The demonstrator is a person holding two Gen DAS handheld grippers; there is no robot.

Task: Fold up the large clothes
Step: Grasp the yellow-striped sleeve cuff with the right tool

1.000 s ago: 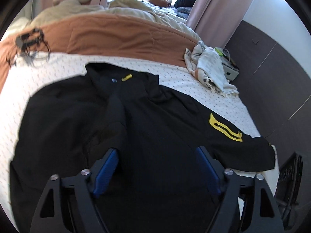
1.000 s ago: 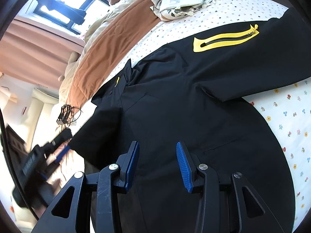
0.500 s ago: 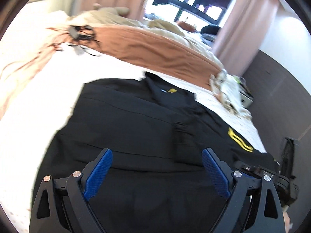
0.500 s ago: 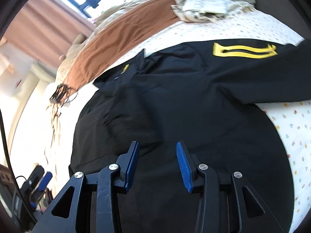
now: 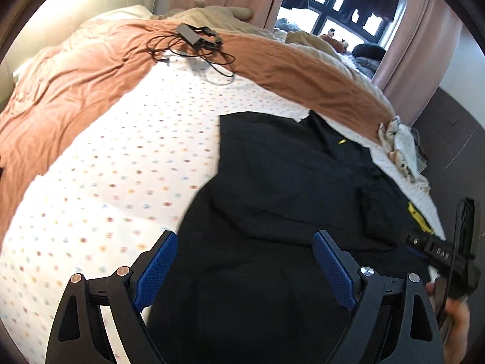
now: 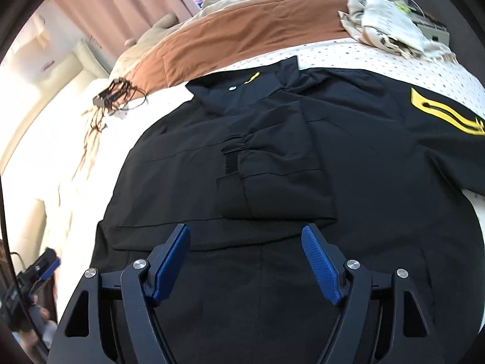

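Across the middle of the dotted bed sheet (image 5: 127,163) lies the black jacket (image 6: 303,182), one sleeve apparently folded over its chest, while the left gripper (image 5: 244,268) and right gripper (image 6: 245,261) hover spread and empty, so the yellow-marked sleeve (image 6: 439,112) likely needs pinching next.

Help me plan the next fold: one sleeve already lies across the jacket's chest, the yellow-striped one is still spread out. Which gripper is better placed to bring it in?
Probably the right gripper: its jaws are open, and the yellow-striped sleeve lies outstretched on its side. The left gripper hangs at the jacket's opposite edge.
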